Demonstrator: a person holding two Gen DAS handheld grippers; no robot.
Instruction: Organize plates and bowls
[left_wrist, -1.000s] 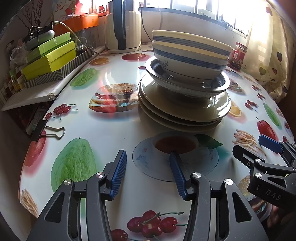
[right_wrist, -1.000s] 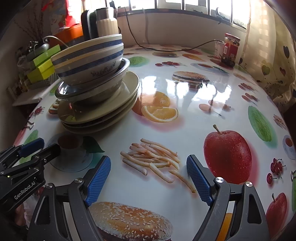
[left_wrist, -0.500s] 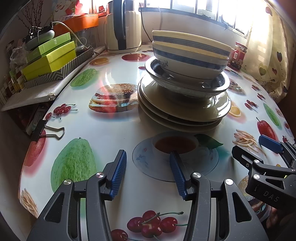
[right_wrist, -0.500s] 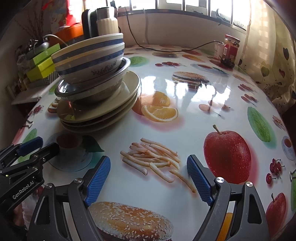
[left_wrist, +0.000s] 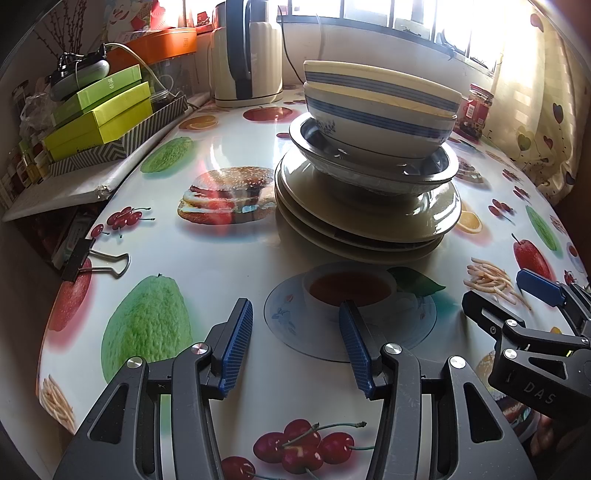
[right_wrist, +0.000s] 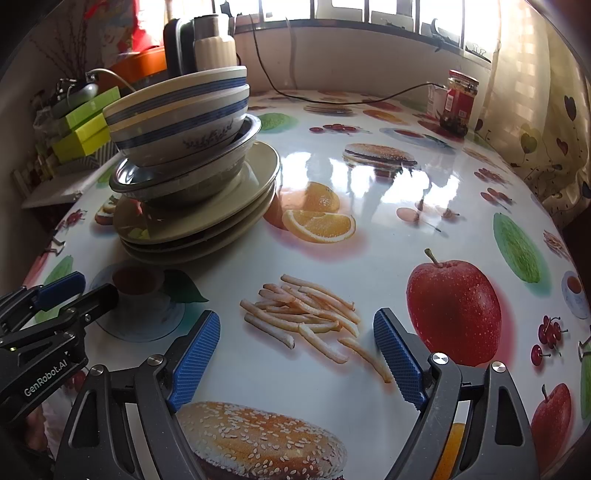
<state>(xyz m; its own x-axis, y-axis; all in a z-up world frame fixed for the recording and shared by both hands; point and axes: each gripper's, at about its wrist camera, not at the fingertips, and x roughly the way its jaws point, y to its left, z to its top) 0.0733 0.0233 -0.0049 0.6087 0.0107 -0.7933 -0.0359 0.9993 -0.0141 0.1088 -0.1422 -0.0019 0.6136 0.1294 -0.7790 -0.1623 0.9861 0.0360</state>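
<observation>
A stack stands on the table: two cream bowls with blue stripes (left_wrist: 380, 107) (right_wrist: 177, 110) nest in a metal bowl (left_wrist: 369, 166) (right_wrist: 184, 177), which sits on several beige plates (left_wrist: 365, 221) (right_wrist: 207, 218). My left gripper (left_wrist: 295, 314) is open and empty, low over the table in front of the stack. My right gripper (right_wrist: 295, 325) is open and empty, to the right of the stack and near the table's front. Each gripper shows in the other's view, the right one (left_wrist: 532, 295) and the left one (right_wrist: 70, 291).
The table (right_wrist: 369, 229) has a glossy fruit-and-food print cloth. An electric kettle (left_wrist: 245, 55), green boxes (left_wrist: 99, 110) and an orange box (left_wrist: 155, 44) stand at the back left. A binder clip (left_wrist: 92, 258) lies at the left edge. A red jar (right_wrist: 460, 99) stands at the back right.
</observation>
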